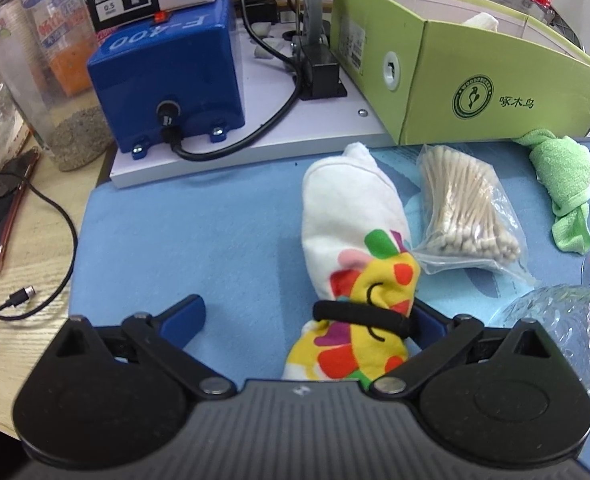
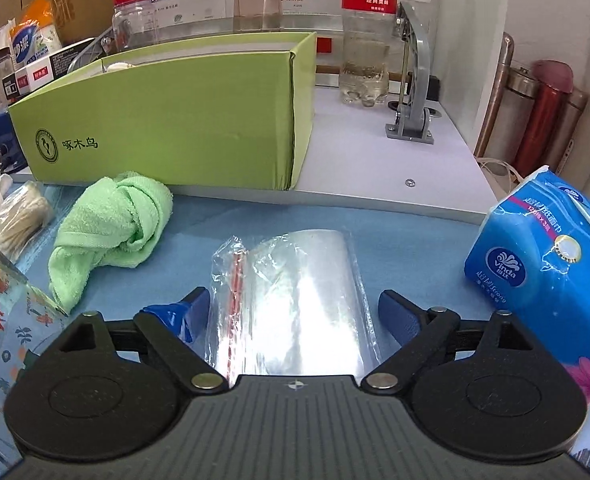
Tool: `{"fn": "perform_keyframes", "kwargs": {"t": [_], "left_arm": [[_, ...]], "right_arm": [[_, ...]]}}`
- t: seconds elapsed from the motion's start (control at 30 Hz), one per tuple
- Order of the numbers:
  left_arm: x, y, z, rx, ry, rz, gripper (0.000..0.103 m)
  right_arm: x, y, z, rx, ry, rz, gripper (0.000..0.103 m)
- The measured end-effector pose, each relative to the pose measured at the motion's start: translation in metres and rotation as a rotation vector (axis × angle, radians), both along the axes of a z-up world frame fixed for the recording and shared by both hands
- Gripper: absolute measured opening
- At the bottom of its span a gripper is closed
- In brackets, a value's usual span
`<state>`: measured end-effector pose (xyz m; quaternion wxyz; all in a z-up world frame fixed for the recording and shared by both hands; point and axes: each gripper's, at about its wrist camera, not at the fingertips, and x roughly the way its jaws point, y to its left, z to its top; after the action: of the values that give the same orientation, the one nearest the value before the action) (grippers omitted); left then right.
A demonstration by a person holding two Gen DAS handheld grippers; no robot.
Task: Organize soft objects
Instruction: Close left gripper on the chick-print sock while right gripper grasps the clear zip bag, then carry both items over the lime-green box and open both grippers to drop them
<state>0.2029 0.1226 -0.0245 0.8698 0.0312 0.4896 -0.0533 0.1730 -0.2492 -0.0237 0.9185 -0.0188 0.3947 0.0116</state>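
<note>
Barely started imo: knotted green towel [image 2: 111, 224], white patterned cloth bundle [image 1: 355, 248] and clear plastic bag [image 2: 295, 304] lie outside the green cardboard box [image 2: 167, 120]; both the left hand-held gripper [image 1: 307, 320] and the right hand-held gripper [image 2: 293, 312] gape wide, gripping nothing.

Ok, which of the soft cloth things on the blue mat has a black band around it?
The white cloth bundle with the colourful print, lying between the left gripper fingers. The knotted green towel has no band.
</note>
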Motion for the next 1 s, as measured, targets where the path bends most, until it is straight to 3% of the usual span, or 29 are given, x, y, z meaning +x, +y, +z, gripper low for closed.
{"fn": "perform_keyframes", "kwargs": {"t": [0.07,0.1,0.13,0.17,0.27,0.53,0.73,0.83,1.0], "left_arm": [[-0.005,0.0,0.004,-0.014,-0.025,-0.014,0.084],[-0.01,0.0,0.008,-0.032,-0.039,-0.026,0.059],[-0.013,-0.001,0.012,-0.031,-0.043,-0.027,0.031],[-0.015,-0.002,0.015,-0.022,-0.039,-0.018,0.03],[-0.023,0.0,0.019,-0.002,-0.04,0.01,0.029],[-0.049,0.005,0.051,0.034,-0.115,0.035,0.029],[-0.046,-0.004,0.081,0.034,-0.174,0.015,0.029],[-0.028,-0.009,0.102,0.027,-0.206,-0.001,0.029],[0.036,-0.031,0.146,0.007,-0.288,-0.049,0.029]], "right_arm": [[-0.002,0.002,0.0,-0.006,-0.012,0.001,0.073],[-0.003,0.002,0.0,-0.002,-0.019,0.003,0.069],[-0.005,0.003,0.001,-0.001,-0.024,0.007,0.054],[-0.005,0.004,0.003,0.0,-0.032,0.007,0.023],[-0.011,0.004,0.01,0.069,-0.026,0.014,0.007],[-0.044,0.009,0.055,0.105,-0.157,0.041,0.007],[-0.038,0.022,0.095,0.13,-0.273,0.106,0.007],[-0.023,0.025,0.11,0.14,-0.305,0.133,0.007],[0.034,0.023,0.133,0.161,-0.325,0.156,0.008]]}}
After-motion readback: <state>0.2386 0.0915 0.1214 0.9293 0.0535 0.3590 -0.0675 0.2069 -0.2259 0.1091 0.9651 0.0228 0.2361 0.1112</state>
